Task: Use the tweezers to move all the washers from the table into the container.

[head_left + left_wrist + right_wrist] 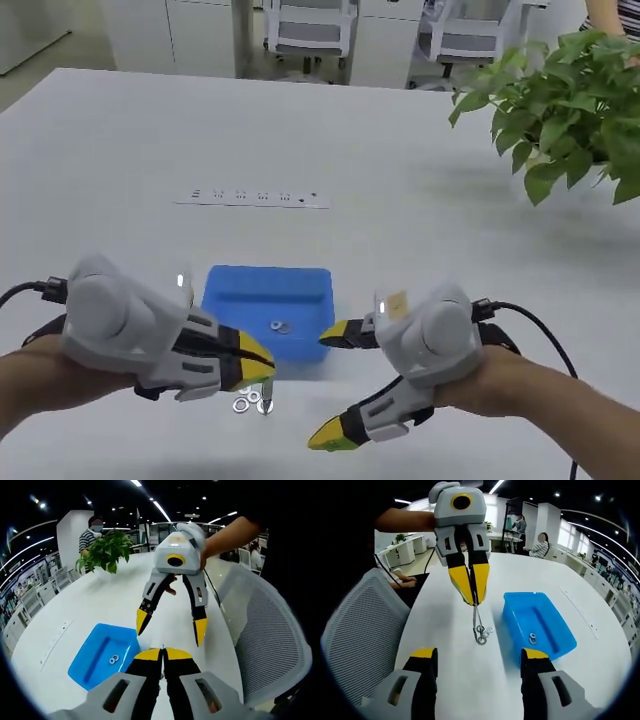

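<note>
Holding two washers, container; maybe three outside.

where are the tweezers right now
In the right gripper view, the tweezers hang from the shut left gripper, tips at the loose washers beside the blue container.

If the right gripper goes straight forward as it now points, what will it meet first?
Probably the tweezers, whose tips are at the washers, held in the left gripper; depth is unclear.
</note>
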Motion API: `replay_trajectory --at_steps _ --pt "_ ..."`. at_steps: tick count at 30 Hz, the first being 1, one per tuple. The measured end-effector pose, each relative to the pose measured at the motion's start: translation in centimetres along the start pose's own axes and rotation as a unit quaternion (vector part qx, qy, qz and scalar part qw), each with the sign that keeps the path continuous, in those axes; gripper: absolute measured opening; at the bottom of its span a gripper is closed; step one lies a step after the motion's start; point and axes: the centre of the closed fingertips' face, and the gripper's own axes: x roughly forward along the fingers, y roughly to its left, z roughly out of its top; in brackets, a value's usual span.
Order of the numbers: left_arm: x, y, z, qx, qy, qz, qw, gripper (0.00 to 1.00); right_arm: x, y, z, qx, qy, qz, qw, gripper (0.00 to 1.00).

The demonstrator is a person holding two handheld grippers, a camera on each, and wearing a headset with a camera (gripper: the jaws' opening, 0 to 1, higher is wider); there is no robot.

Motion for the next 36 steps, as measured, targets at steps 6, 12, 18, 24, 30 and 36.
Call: replay_trajectory --at_steps 6,12,18,24,30,36 --pt "-0.1 0.2 -0.2 0.004 0.007 -0.009 0.9999 0.05 0.6 0.1 0.7 -0.016 -0.007 0.015 0.9997 0.53" --pt "0.1 0.5 -0.5 0.007 0.010 -0.016 0.9998 0.05 1.3 0.2 1.2 -0.024 -0.008 0.026 0.9993 0.41" --pt "0.2 0.7 -0.7 0.011 0.015 -0.021 0.9996 0.05 2.2 0.1 1.6 -0.032 -0.010 0.035 0.9988 0.32" --pt "0.2 0.8 -0.9 0.014 0.019 -0.024 0.9995 0.05 3.1 0.1 1.9 -0.041 -0.008 0.040 0.9983 0.27" --pt "0.2 0.7 -0.9 0.015 0.018 -0.022 0.9995 0.05 4.0 0.2 2.5 -0.052 -0.010 0.049 0.9974 0.19" --pt "0.2 0.8 -0.8 0.015 0.018 -0.019 0.9995 0.05 4.4 0.3 2.5 -0.063 -0.006 0.053 0.9966 0.14"
